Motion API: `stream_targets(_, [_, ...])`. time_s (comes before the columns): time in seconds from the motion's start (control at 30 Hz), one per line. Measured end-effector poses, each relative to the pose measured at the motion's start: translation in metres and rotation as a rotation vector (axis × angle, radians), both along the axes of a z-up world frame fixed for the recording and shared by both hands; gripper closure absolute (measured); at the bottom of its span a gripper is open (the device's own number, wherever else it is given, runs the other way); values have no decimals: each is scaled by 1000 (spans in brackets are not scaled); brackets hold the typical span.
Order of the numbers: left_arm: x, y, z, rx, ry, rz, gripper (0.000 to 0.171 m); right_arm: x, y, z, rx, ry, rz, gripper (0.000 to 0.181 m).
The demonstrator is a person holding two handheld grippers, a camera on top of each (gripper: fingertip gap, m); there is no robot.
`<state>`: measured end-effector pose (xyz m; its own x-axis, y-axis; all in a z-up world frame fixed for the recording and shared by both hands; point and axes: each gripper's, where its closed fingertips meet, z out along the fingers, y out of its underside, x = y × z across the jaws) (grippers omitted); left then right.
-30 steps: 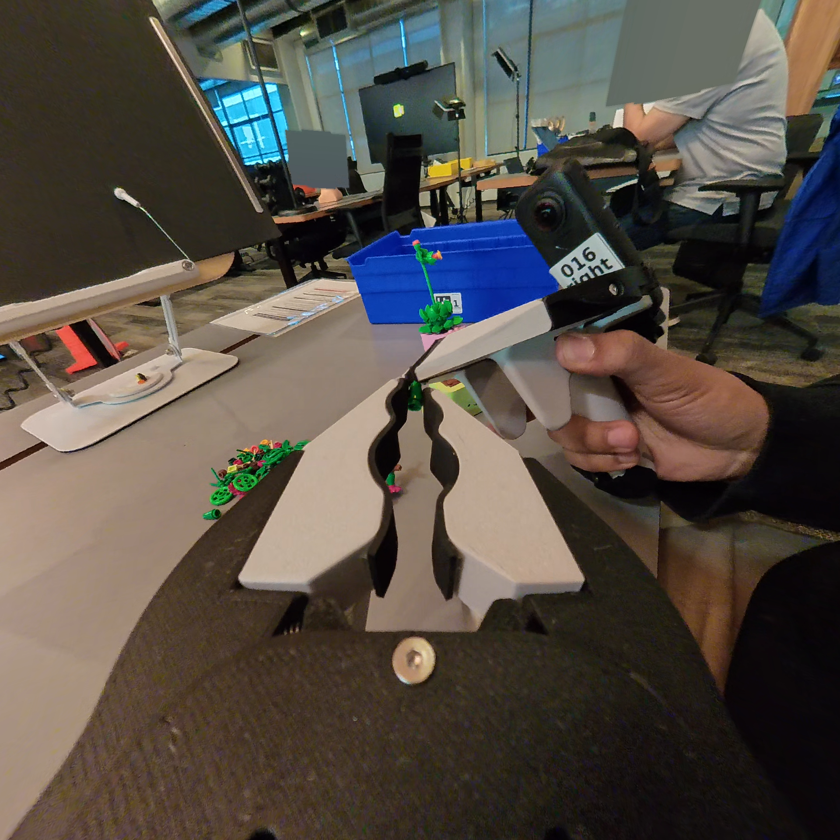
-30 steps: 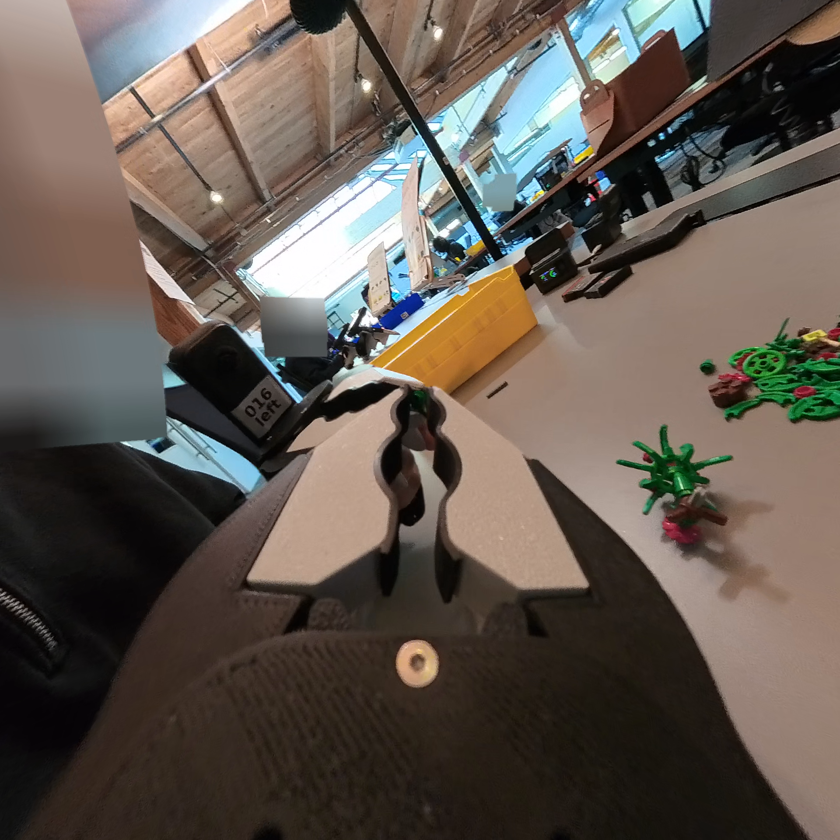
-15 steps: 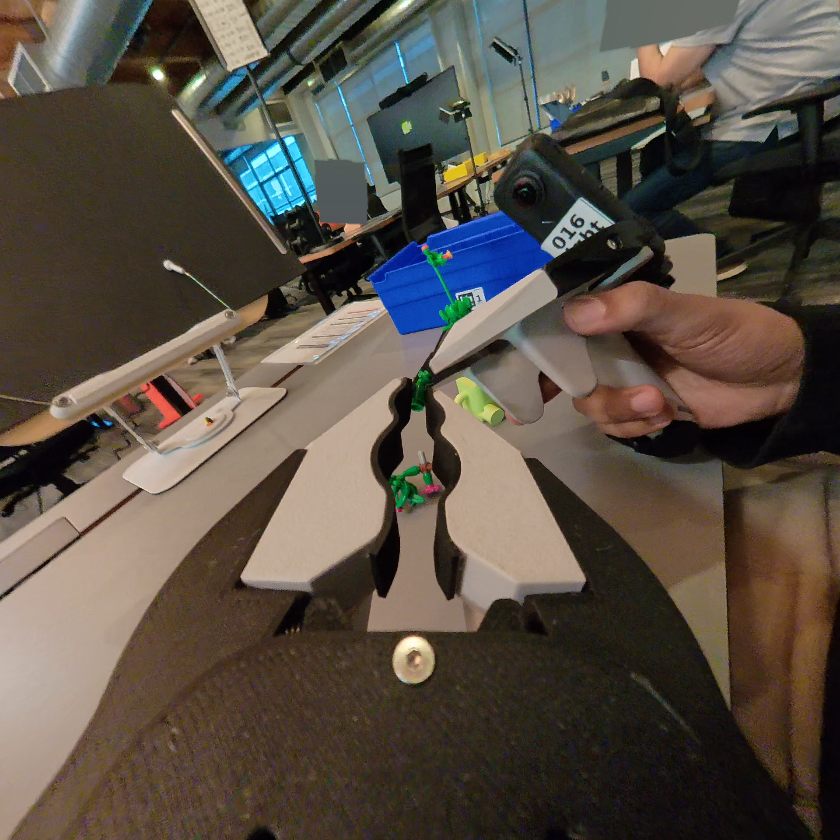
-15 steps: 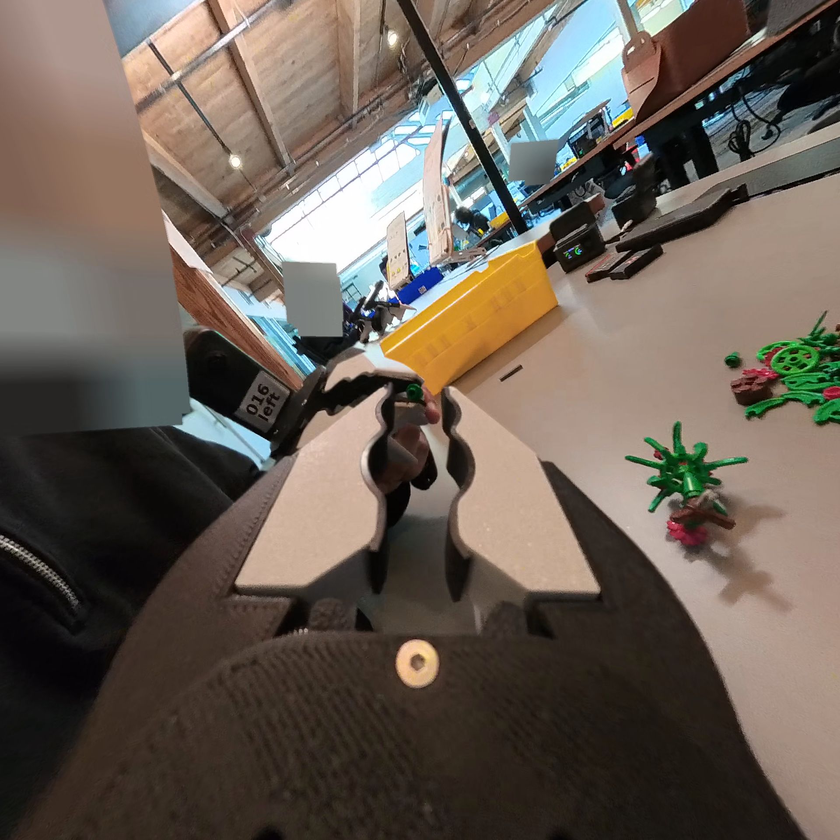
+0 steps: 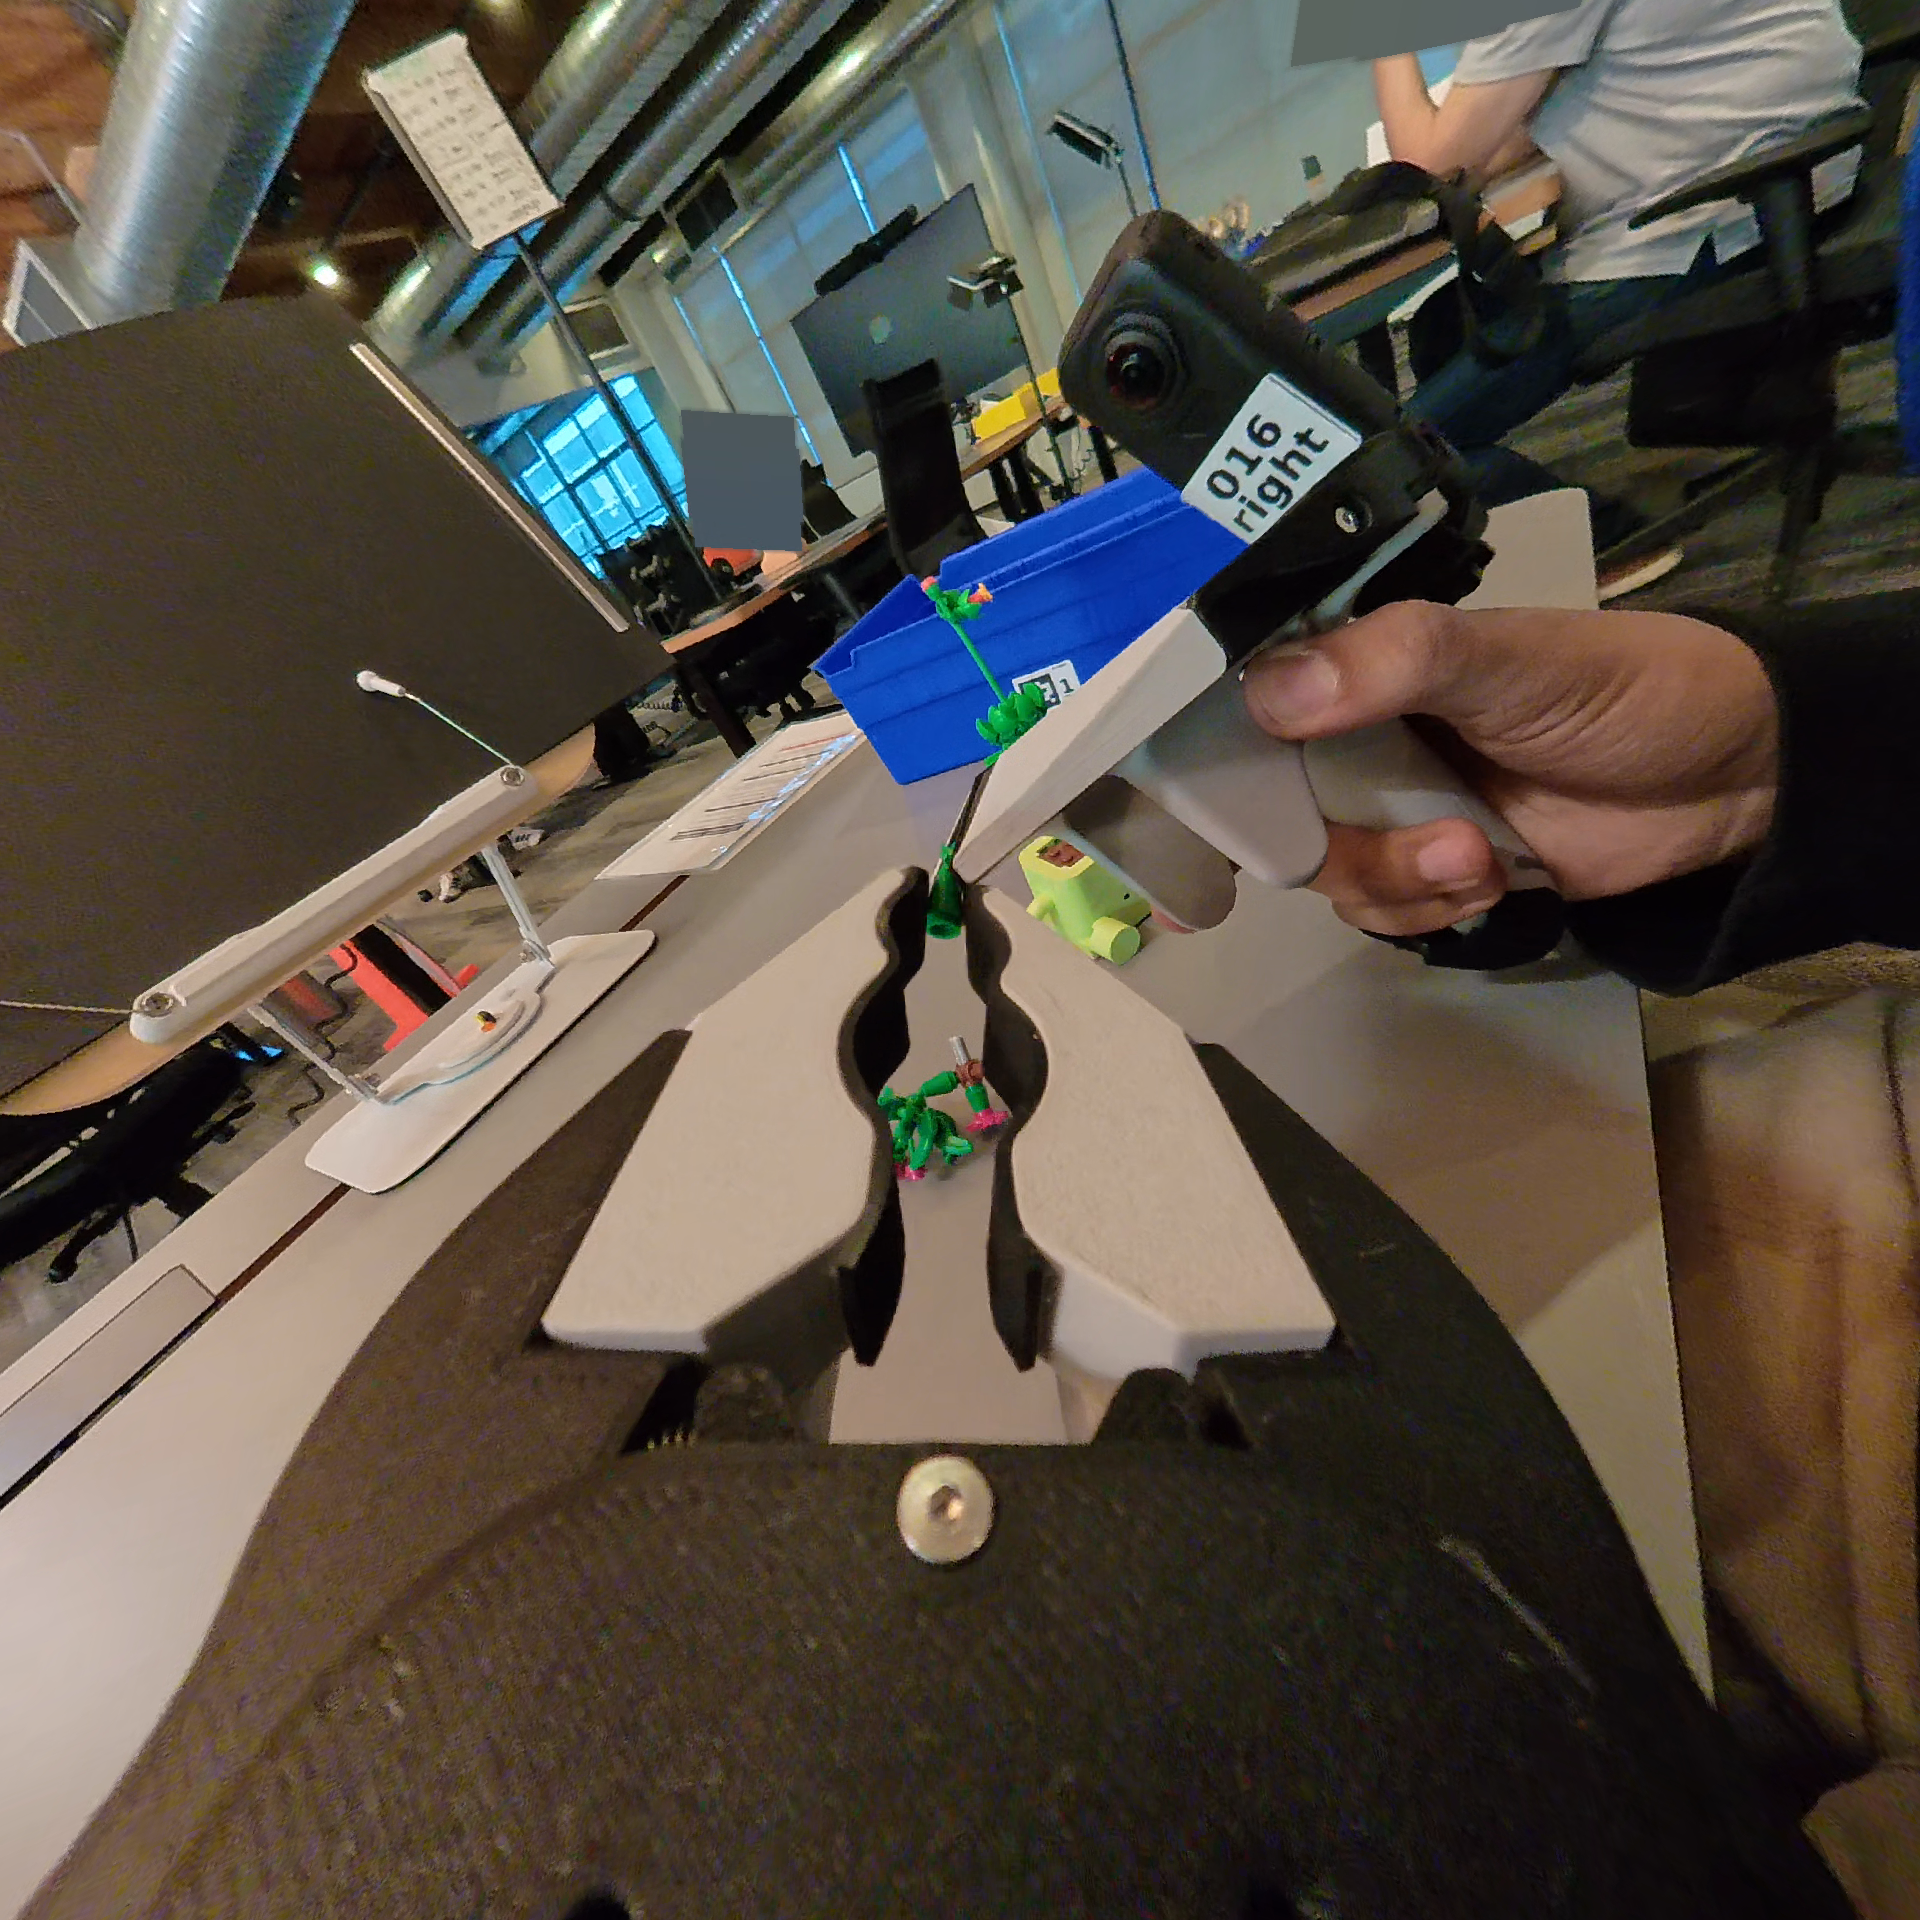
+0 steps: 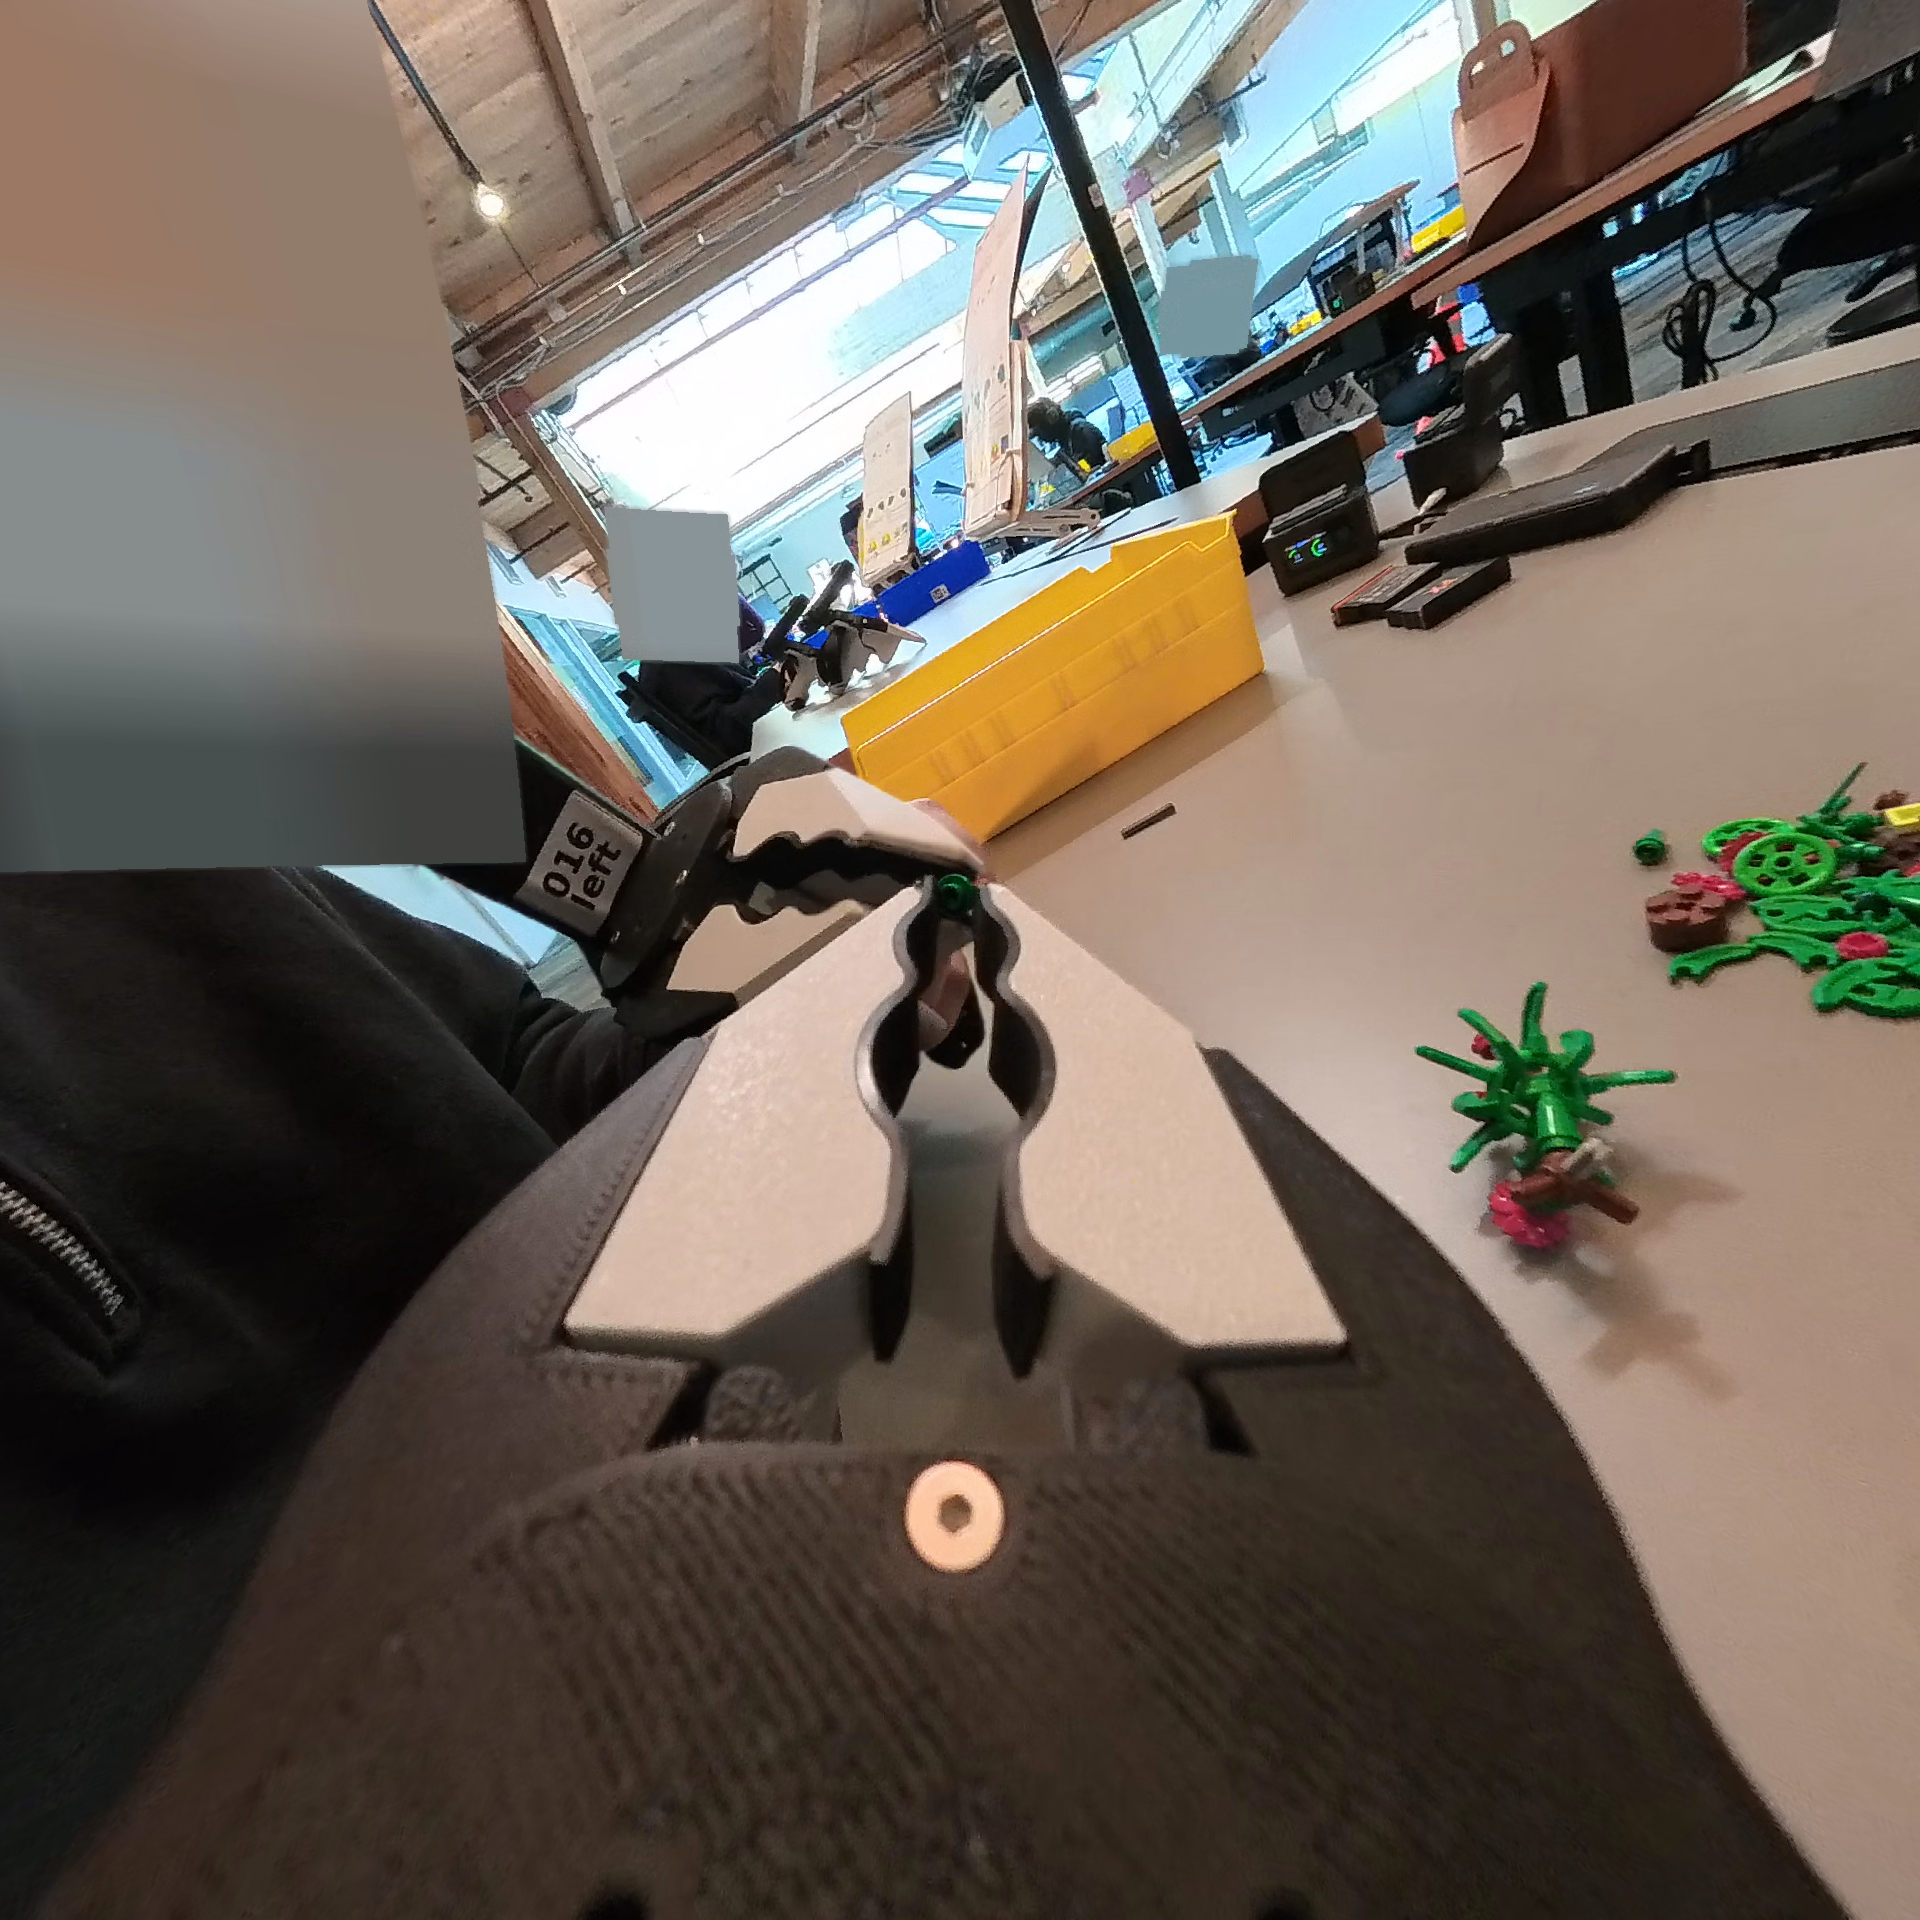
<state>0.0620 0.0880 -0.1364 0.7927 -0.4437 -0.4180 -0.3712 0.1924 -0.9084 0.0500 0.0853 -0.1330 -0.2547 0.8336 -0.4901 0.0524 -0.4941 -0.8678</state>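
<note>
My left gripper [image 5: 945, 896] is shut on a small green stem piece [image 5: 943, 909], held above the grey table [image 5: 1351, 1091]. My right gripper [image 6: 954, 902], held in a hand, comes in from the right and pinches the same green piece [image 6: 954, 886] at its tips. The two grippers meet tip to tip at about a right angle. Below them on the table lies a small green plant build with pink flowers [image 5: 930, 1127], also in the right wrist view [image 6: 1538, 1122].
A pile of loose green, brown and pink pieces [image 6: 1818, 904] lies at the right. A tall flower stem [image 5: 977, 665], a lime block [image 5: 1081, 904] and a blue bin [image 5: 1039, 634] stand behind. A yellow bin [image 6: 1060, 675] and a dark board on a stand [image 5: 260, 623] are nearby. Less than 4 cm separates the two grippers' tips.
The right gripper's jaws widened half a second ago and have now closed on the green piece. Both grippers have tilted and shifted while staying tip to tip; the loose pile has left the left view.
</note>
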Motion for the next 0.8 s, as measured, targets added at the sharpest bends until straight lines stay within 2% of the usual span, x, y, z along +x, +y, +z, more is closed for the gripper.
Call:
stream_targets(0.27, [-3,3,-5,1,42,30,164,2,-2,3,-48,26,41,177])
stream_targets(0.73, [-2,4,-7,-9,52,19,169,0,1,-5,-96,0,52,177])
stream_targets(0.8, [-3,4,-7,-10,59,23,169,1,4,-3,-93,17,35,172])
